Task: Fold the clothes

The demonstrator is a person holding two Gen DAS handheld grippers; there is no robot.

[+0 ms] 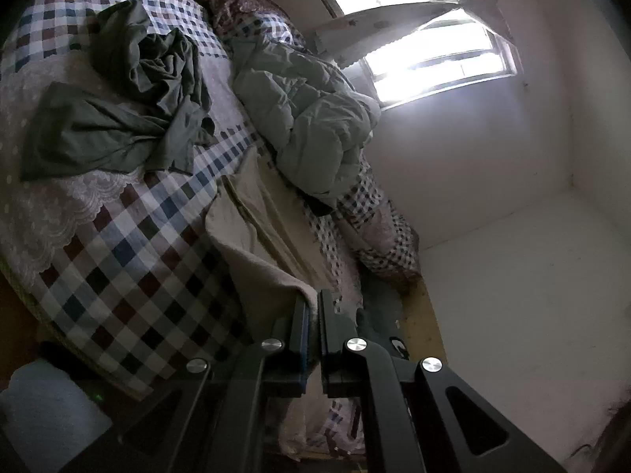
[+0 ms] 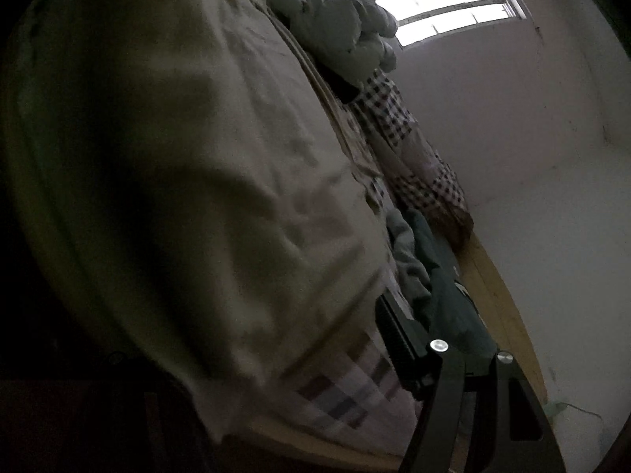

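Fingers of your left gripper (image 1: 314,307) are pinching the beige garment (image 1: 252,213) — your right gripper (image 2: 299,331) is gaping, holding nothing. Folding is barely starting — the green garment (image 1: 130,98) at ten o'clock is lying crumpled.

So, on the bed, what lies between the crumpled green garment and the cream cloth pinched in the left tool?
Only bare checked bedspread between green garment and cream cloth; the left wrist view shows it. The left tool is shut on the cloth's edge.

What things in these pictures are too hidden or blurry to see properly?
- Right gripper, right wrist view: only one finger shows; the beige cloth covers the other.
- Beige cloth, right wrist view: blurred and dark, so its kind is unclear.
- Window, left wrist view: glare hides outside.
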